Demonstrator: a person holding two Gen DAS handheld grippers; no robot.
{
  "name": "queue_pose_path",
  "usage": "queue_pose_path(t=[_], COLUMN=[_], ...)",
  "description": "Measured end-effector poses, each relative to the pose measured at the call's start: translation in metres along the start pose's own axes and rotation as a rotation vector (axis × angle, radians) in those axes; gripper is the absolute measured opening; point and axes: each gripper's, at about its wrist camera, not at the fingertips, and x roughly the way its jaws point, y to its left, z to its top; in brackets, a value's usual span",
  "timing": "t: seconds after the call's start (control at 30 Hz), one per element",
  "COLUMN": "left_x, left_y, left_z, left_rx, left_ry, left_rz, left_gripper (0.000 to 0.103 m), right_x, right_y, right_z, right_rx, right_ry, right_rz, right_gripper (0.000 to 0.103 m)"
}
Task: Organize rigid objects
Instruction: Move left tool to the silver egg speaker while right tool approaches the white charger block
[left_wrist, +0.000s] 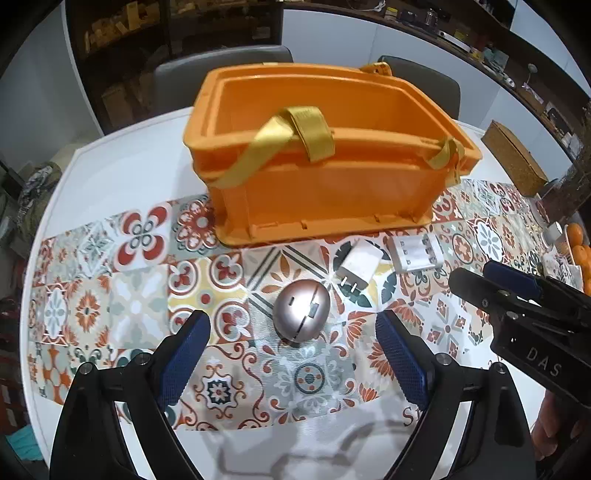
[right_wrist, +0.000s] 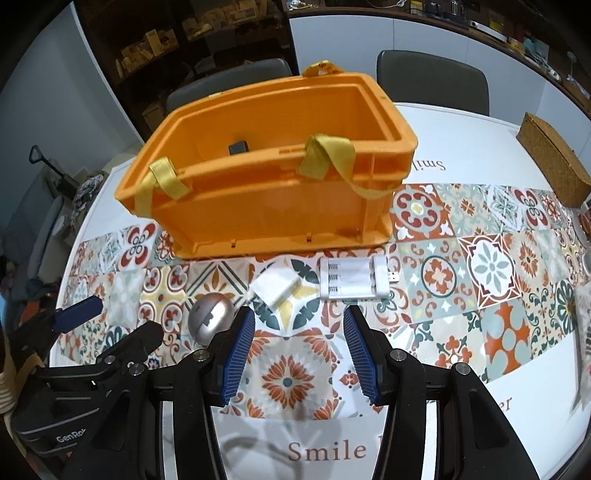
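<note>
Orange crate (right_wrist: 266, 206) interior mostly hidden; one dark item (right_wrist: 237, 148) inside, unidentifiable. Metallic egg-shaped object (left_wrist: 302, 311), slotted, lies centre frame on patterned cloth (left_wrist: 140, 310). Left gripper (left_wrist: 293, 343) spread wide, empty; right gripper (right_wrist: 299, 332) partly spread, empty.

A white desk (right_wrist: 461, 122) carries a patterned tile-print runner (right_wrist: 476, 266) across its middle. On the runner stand an orange crate (right_wrist: 266, 206), a silver egg-shaped object (left_wrist: 302, 309), a white plug adapter (left_wrist: 357, 268) and a white battery charger (right_wrist: 354, 278). A woven box (right_wrist: 554, 162) sits at the far right.
</note>
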Motion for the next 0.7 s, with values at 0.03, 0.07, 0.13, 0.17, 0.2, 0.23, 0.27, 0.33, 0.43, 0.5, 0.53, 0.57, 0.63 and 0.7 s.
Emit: queue_pose_path(t=[0.03, 0.07, 0.13, 0.17, 0.2, 0.23, 0.27, 0.33, 0.43, 0.5, 0.53, 0.57, 0.63, 0.7], left_x=[0.003, 0.006, 0.013, 0.016, 0.02, 0.023, 0.026, 0.031, 0.039, 0.044, 0.046, 0.049, 0.055, 0.061], left_y=[0.001, 0.001, 0.003, 0.003, 0.004, 0.004, 0.003, 0.002, 0.002, 0.002, 0.003, 0.002, 0.002, 0.0], left_z=[-0.001, -0.002, -0.005, -0.006, -0.007, -0.008, -0.009, -0.01, -0.011, -0.011, -0.011, -0.011, -0.011, -0.01], left_rx=[-0.003, -0.004, -0.009, -0.009, -0.011, -0.011, -0.011, -0.006, 0.003, 0.004, 0.005, 0.008, 0.018, 0.032], left_ry=[0.001, 0.003, 0.006, 0.008, 0.015, 0.021, 0.024, 0.028, 0.032, 0.033, 0.033, 0.035, 0.037, 0.039], left_rz=[-0.011, -0.015, -0.024, -0.028, -0.028, -0.027, -0.028, -0.025, -0.035, -0.046, -0.055, -0.061, -0.056, -0.049], left_gripper=[0.092, 0.092, 0.092, 0.092, 0.092, 0.092, 0.092, 0.092, 0.092, 0.092, 0.092, 0.092, 0.092, 0.092], right_x=[0.002, 0.004, 0.009, 0.012, 0.015, 0.018, 0.021, 0.027, 0.034, 0.039, 0.041, 0.044, 0.049, 0.054], right_y=[-0.001, -0.002, -0.003, -0.003, -0.003, -0.004, -0.004, -0.006, -0.008, -0.011, -0.012, -0.012, -0.013, -0.013], right_z=[-0.002, -0.003, -0.006, -0.008, -0.01, -0.012, -0.013, -0.017, -0.021, -0.023, -0.025, -0.026, -0.029, -0.03], right_rx=[0.003, 0.006, 0.007, 0.005, 0.005, 0.007, 0.009, 0.017, 0.025, 0.033, 0.038, 0.042, 0.046, 0.049], right_ry=[0.002, 0.006, 0.021, 0.027, 0.034, 0.041, 0.048, 0.059, 0.072, 0.081, 0.085, 0.09, 0.103, 0.113], right_rz=[-0.005, -0.008, -0.011, -0.012, -0.015, -0.018, -0.02, -0.018, -0.02, -0.019, -0.019, -0.017, -0.015, -0.012], right_gripper=[0.051, 0.051, 0.051, 0.051, 0.051, 0.051, 0.051, 0.051, 0.051, 0.051, 0.051, 0.051, 0.051, 0.051])
